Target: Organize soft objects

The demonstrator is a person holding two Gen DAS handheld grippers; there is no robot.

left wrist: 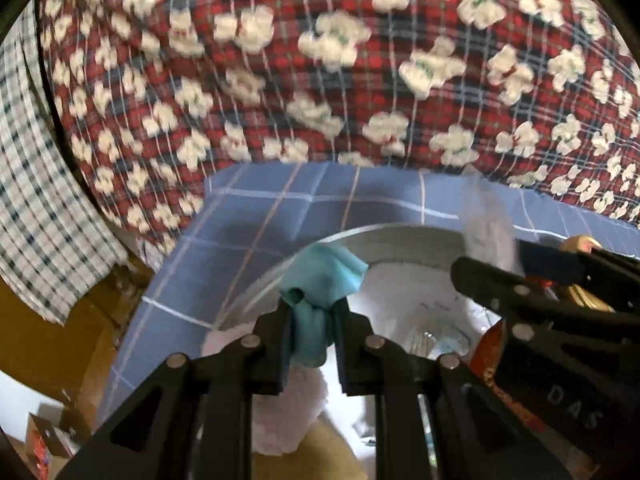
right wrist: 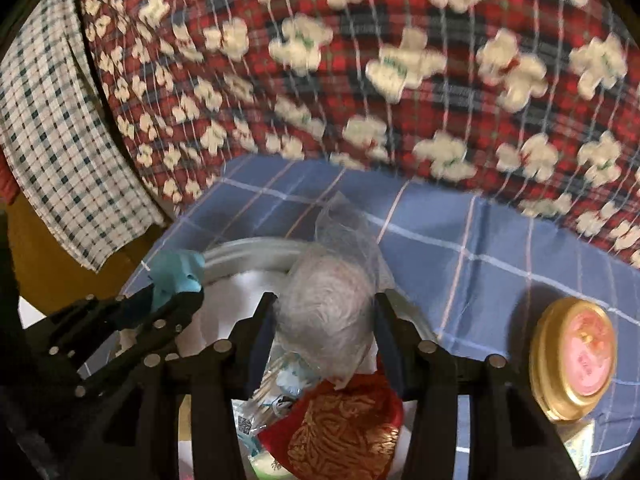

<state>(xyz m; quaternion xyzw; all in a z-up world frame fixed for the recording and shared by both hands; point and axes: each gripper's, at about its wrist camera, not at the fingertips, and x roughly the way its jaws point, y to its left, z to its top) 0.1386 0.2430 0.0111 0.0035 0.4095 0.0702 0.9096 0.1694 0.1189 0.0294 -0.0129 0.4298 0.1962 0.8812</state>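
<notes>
Pinching a teal cloth (left wrist: 320, 280) between its fingers, the left hand-held gripper (left wrist: 310, 340) hangs over the rim of a white basin (left wrist: 400, 236); the right hand-held gripper (right wrist: 326, 332) is clamped on a grey fluffy bundle (right wrist: 324, 308) above the same basin, where a red-and-gold pouch (right wrist: 340, 428) lies; the basin rests on a blue checked sheet (right wrist: 460, 232), a gold tin (right wrist: 574, 358) beside it; a red plaid quilt (left wrist: 320, 60) lies beyond.
</notes>
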